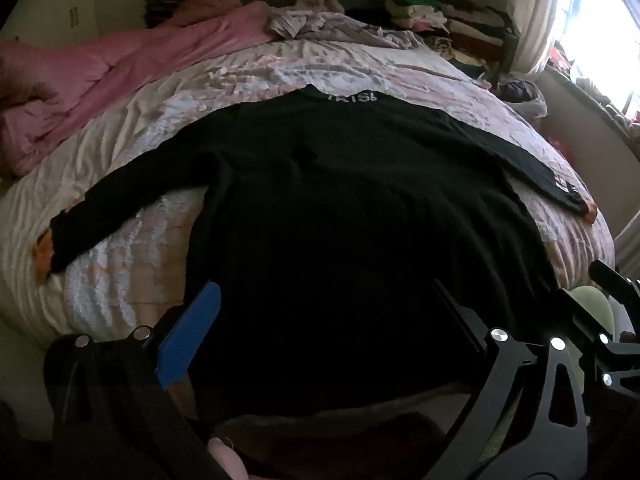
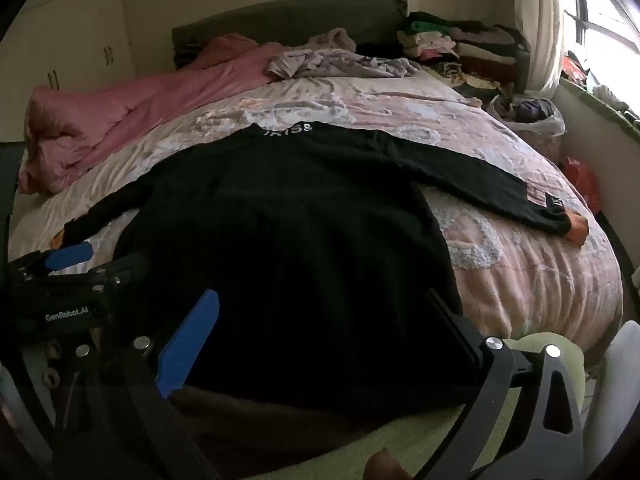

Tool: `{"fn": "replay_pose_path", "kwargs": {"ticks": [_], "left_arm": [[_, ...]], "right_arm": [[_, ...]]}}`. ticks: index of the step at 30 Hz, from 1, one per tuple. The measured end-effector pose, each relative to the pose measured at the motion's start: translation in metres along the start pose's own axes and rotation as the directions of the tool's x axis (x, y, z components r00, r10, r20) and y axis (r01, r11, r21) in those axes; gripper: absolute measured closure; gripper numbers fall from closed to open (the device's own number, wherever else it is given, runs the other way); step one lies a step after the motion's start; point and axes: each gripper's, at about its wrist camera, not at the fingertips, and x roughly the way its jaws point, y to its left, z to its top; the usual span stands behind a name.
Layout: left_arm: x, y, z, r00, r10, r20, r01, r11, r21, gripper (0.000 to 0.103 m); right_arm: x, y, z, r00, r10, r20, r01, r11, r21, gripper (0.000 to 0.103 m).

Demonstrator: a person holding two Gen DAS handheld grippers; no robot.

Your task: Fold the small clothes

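Note:
A black long-sleeved top (image 1: 340, 200) lies flat on the bed with both sleeves spread out, white lettering at its collar (image 1: 354, 97) at the far end. Orange cuffs show at the sleeve ends (image 1: 42, 254). It also shows in the right wrist view (image 2: 288, 220). My left gripper (image 1: 320, 312) is open over the hem at the near edge, its blue pad (image 1: 188, 336) by the top's left side. My right gripper (image 2: 324, 316) is open over the hem, with the right side of the top between its fingers. The left gripper (image 2: 64, 264) also shows at the left there.
The bed has a pale floral cover (image 2: 520, 264). A pink blanket (image 2: 132, 116) lies bunched along the left side. Loose grey clothes (image 2: 340, 62) and a stack of folded clothes (image 2: 460, 44) sit at the head. A window and curtain (image 2: 540, 20) stand at the right.

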Motion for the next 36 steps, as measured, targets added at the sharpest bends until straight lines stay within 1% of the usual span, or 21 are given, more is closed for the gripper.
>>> {"fn": "replay_pose_path", "kwargs": {"ticks": [2,8,9,16,18,36], "left_arm": [[0.000,0.000,0.000,1.000,0.003,0.004,-0.003,1.000,0.004,0.009],[-0.004,0.002,0.006,1.000,0.009,0.001,-0.009,1.000,0.009,0.009],[-0.006,0.002,0.001,1.000,0.006,0.013,-0.006,1.000,0.007,0.009],[-0.013,0.002,0.002,1.000,0.006,0.016,-0.007,1.000,0.010,0.009],[-0.005,0.001,0.001,1.000,0.010,0.013,-0.010,1.000,0.008,0.009],[-0.005,0.003,0.002,1.000,0.010,0.015,-0.010,1.000,0.006,0.009]], "right_arm": [[-0.001,0.000,0.000,1.000,0.002,0.015,-0.002,1.000,0.003,0.004],[-0.002,-0.001,0.000,1.000,0.003,0.019,-0.004,1.000,0.004,0.004],[-0.001,-0.001,0.001,1.000,0.003,0.019,-0.003,1.000,0.004,0.004],[-0.005,0.004,0.001,1.000,-0.005,0.031,0.005,1.000,-0.009,0.004],[-0.006,0.005,0.000,0.999,-0.007,0.033,0.008,1.000,-0.015,0.004],[-0.007,0.005,0.000,0.999,-0.007,0.032,0.008,1.000,-0.019,0.004]]}}
